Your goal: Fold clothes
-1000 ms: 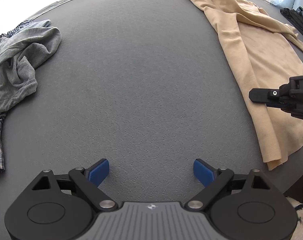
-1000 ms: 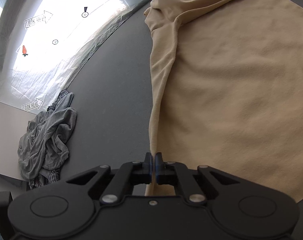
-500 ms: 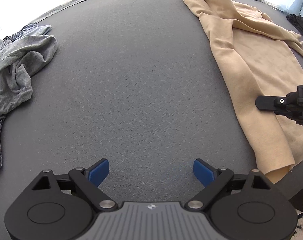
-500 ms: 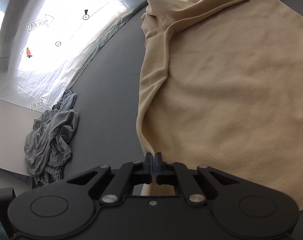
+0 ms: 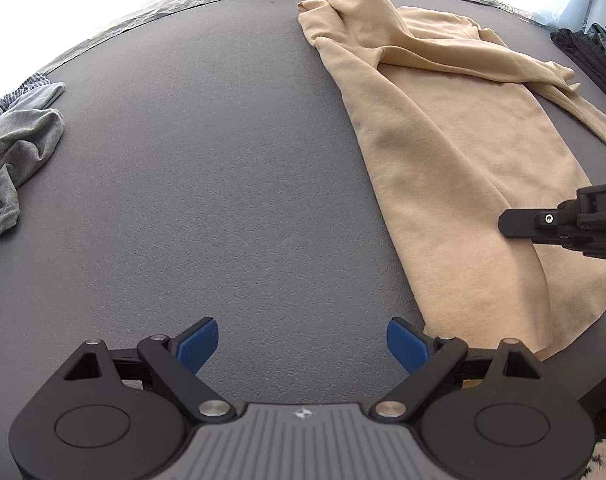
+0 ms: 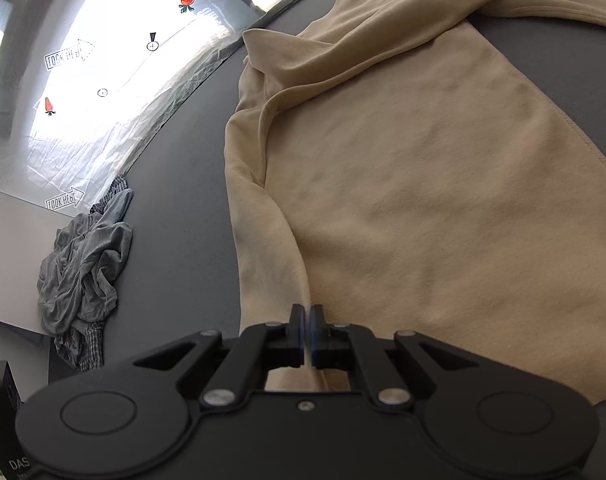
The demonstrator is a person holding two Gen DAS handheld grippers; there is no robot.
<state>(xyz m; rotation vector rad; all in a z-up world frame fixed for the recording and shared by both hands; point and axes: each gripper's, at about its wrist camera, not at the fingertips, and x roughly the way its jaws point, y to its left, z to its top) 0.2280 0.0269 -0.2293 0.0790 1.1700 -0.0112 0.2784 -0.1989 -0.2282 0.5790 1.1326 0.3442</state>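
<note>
A tan long-sleeved shirt lies spread over the right half of the dark grey table, one sleeve folded across its top. In the right wrist view my right gripper is shut on a raised fold near the shirt's left edge, and the cloth ridges up into the jaws. The same gripper enters the left wrist view from the right, over the shirt. My left gripper stands wide open above bare table, just left of the shirt's near corner, with nothing between its blue pads.
A crumpled grey garment on checked cloth lies at the table's left edge, also seen as the grey pile in the right wrist view. Black items sit at the far right. A white sheet with carrot marks lies beyond the table.
The shirt's left edge has slid left across the table with my shut right gripper. My left gripper has moved right, nearer the shirt's near corner, and stays open.
</note>
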